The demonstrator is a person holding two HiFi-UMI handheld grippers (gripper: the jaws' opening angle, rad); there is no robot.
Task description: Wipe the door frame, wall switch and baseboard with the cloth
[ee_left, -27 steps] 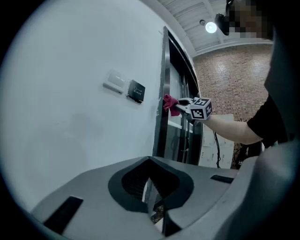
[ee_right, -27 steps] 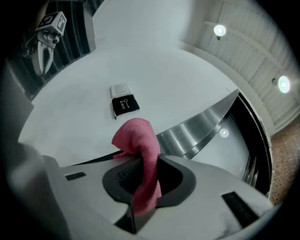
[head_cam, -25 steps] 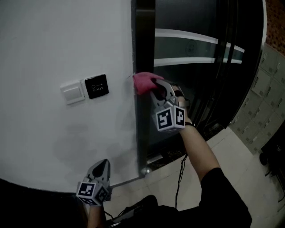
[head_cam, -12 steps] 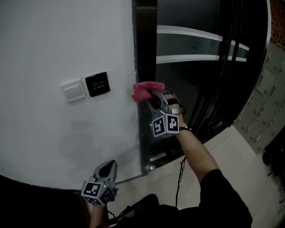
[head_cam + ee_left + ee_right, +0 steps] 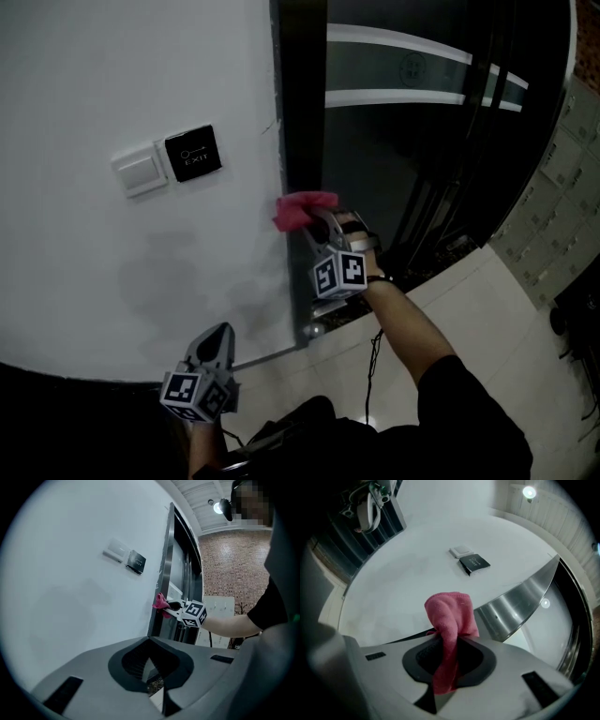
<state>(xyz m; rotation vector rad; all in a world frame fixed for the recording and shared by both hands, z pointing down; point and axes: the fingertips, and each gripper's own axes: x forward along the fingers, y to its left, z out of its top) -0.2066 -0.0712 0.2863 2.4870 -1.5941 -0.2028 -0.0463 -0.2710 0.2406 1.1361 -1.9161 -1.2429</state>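
A pink cloth is pinched in my right gripper and pressed against the dark metal door frame, at its edge with the white wall. The same pink cloth bulges out of the shut jaws in the right gripper view. A white wall switch and a black exit button sit on the wall up and left of the cloth. My left gripper hangs low by the wall, shut and holding nothing. A thin baseboard strip runs along the wall's foot.
Glass doors with pale stripes fill the opening right of the frame. Light floor tiles and a dark cable lie below my right arm. Grey lockers stand at the far right.
My right gripper has slid the pink cloth down the door frame, from about switch height to well below it. The left gripper has stayed low near the wall.
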